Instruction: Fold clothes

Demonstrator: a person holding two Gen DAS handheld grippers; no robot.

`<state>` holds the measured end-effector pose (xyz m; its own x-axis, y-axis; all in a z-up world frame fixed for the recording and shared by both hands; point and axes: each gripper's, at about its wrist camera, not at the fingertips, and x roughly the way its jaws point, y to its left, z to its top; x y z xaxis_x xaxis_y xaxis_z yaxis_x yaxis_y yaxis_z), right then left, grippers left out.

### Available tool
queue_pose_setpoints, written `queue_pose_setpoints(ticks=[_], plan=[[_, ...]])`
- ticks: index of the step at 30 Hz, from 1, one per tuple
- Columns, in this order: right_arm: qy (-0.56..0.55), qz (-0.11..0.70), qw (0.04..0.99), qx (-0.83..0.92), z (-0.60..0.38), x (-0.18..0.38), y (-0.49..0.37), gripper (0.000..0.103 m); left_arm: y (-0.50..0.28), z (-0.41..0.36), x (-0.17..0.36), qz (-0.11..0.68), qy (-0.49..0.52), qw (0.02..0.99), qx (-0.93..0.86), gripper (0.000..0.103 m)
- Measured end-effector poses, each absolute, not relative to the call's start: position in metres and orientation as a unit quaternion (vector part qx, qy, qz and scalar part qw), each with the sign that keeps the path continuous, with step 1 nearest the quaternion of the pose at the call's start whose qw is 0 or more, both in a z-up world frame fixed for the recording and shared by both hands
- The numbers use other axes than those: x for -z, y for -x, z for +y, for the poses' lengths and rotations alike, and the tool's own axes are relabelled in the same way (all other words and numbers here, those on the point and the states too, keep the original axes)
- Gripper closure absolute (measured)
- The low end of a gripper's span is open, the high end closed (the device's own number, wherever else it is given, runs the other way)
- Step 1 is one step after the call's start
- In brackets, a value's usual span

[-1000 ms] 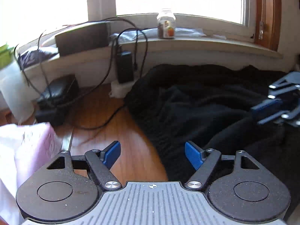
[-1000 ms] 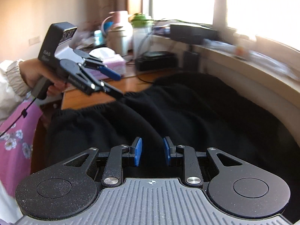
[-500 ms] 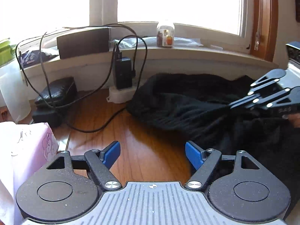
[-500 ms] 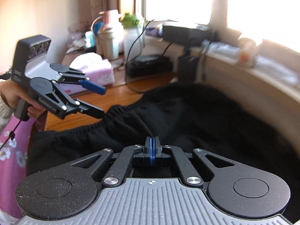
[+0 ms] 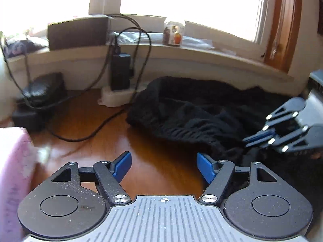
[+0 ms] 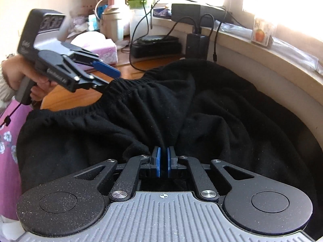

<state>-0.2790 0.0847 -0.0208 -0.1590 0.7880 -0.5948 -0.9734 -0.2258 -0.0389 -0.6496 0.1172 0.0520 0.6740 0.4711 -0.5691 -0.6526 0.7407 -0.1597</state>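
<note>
My right tool (image 6: 162, 162) is pinched nearly shut on a bunch of the black garment (image 6: 212, 117), and the cloth draws up into its pads in tight creases. My left tool (image 5: 163, 164) stands wide open with nothing between its pads, over bare wood of the surface (image 5: 97, 129); in the right view its lower finger is at the elastic waistband (image 6: 129, 88), though I cannot tell whether it touches. The garment lies rumpled across the surface, running from my right tool back to the wall under the sill (image 5: 201, 52), its waistband edge gathered and wavy toward my left. I see no clean crease or squared layer anywhere, so I judge the fold is not there: the cloth needs spreading flat and doubling over. Whether this is a gather before a fold or a lift partway through one, I cannot say. Beyond sit a tissue box (image 6: 101, 48), an adapter (image 5: 120, 71) with cables, and a jar (image 5: 174, 32).
</note>
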Motion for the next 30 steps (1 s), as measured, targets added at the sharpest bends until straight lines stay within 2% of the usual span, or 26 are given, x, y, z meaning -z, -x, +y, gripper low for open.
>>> queue_pose_setpoints(ticks=[1, 4, 6, 9, 11, 13, 14, 15, 16, 18, 22, 27, 29, 30], plan=[[0.251, 0.178, 0.598, -0.74, 0.084, 0.019, 0.278, 0.096, 0.649, 0.12, -0.052, 0.247, 0.189, 0.901, -0.303, 0.03], [0.232, 0.17, 0.607, -0.741, 0.08, 0.013, 0.277, 0.084, 0.644, 0.118, -0.055, 0.241, 0.191, 0.903, -0.299, 0.03], [0.217, 0.161, 0.593, -0.758, 0.083, 0.004, 0.28, 0.071, 0.641, 0.116, -0.057, 0.244, 0.184, 0.905, -0.297, 0.03], [0.229, 0.141, 0.581, -0.768, 0.093, 0.002, 0.293, 0.058, 0.637, 0.114, -0.06, 0.247, 0.176, 0.906, -0.296, 0.03], [0.255, 0.126, 0.578, -0.765, 0.103, 0.005, 0.304, 0.053, 0.635, 0.113, -0.062, 0.249, 0.174, 0.906, -0.295, 0.03], [0.273, 0.129, 0.577, -0.759, 0.113, 0.013, 0.305, 0.052, 0.632, 0.113, -0.064, 0.253, 0.168, 0.906, -0.295, 0.03], [0.276, 0.137, 0.578, -0.756, 0.118, 0.017, 0.303, 0.055, 0.63, 0.112, -0.064, 0.259, 0.165, 0.905, -0.296, 0.03], [0.268, 0.144, 0.576, -0.758, 0.118, 0.019, 0.299, 0.077, 0.628, 0.111, -0.064, 0.262, 0.161, 0.904, -0.297, 0.03], [0.257, 0.151, 0.574, -0.762, 0.116, 0.019, 0.294, 0.09, 0.627, 0.111, -0.064, 0.264, 0.157, 0.904, -0.298, 0.03], [0.232, 0.154, 0.578, -0.767, 0.109, 0.017, 0.285, 0.098, 0.627, 0.111, -0.063, 0.265, 0.153, 0.904, -0.298, 0.03], [0.188, 0.134, 0.606, -0.761, 0.08, 0.003, 0.272, 0.102, 0.627, 0.115, -0.06, 0.263, 0.167, 0.905, -0.29, 0.028], [0.214, 0.135, 0.612, -0.749, 0.075, 0.006, 0.271, 0.103, 0.617, 0.12, -0.054, 0.283, 0.169, 0.897, -0.294, 0.026], [0.222, 0.142, 0.607, -0.75, 0.079, 0.011, 0.273, 0.102, 0.612, 0.122, -0.052, 0.304, 0.157, 0.886, -0.313, 0.029], [0.222, 0.146, 0.604, -0.752, 0.081, 0.013, 0.274, 0.102, 0.611, 0.122, -0.05, 0.315, 0.151, 0.879, -0.323, 0.04]])
